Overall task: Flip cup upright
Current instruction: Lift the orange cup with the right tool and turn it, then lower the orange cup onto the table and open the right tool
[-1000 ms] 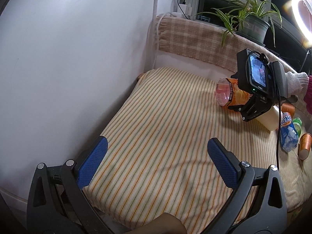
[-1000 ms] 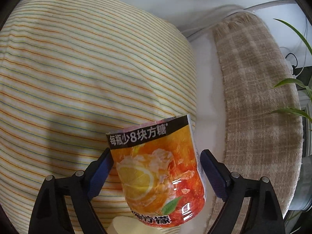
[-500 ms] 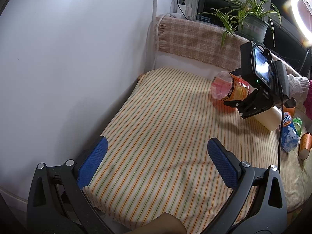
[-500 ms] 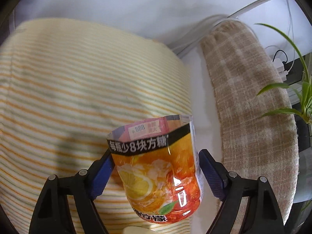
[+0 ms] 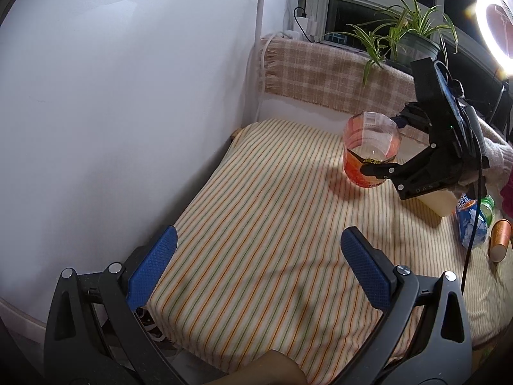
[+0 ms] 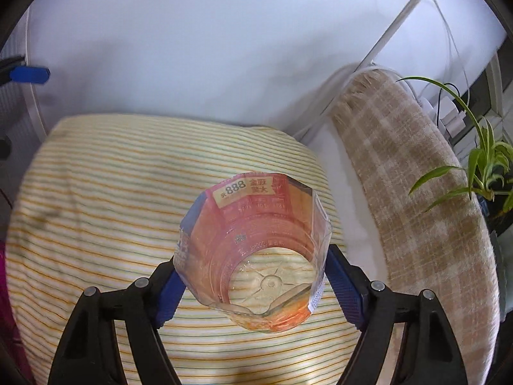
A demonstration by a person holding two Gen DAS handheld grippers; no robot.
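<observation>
The cup (image 6: 256, 250) is a clear plastic cup with an orange lemon-tea label. My right gripper (image 6: 253, 279) is shut on its sides and holds it mouth up, slightly tilted, just above the striped mattress (image 6: 112, 192). In the left wrist view the cup (image 5: 370, 154) is at the far right of the mattress (image 5: 256, 224), held by the right gripper (image 5: 378, 170). My left gripper (image 5: 256, 263) is open and empty, low over the mattress's near end, far from the cup.
A white wall (image 5: 112, 96) runs along the left. A plaid blanket (image 5: 320, 73) and a potted plant (image 5: 407, 38) stand behind. A cream cup (image 5: 439, 202), a blue bottle (image 5: 469, 221) and an orange cup (image 5: 500, 237) lie at the right edge.
The right gripper has turned the cup from mouth-away and on its side to mouth up, and moved it a little left. The left gripper has stayed still.
</observation>
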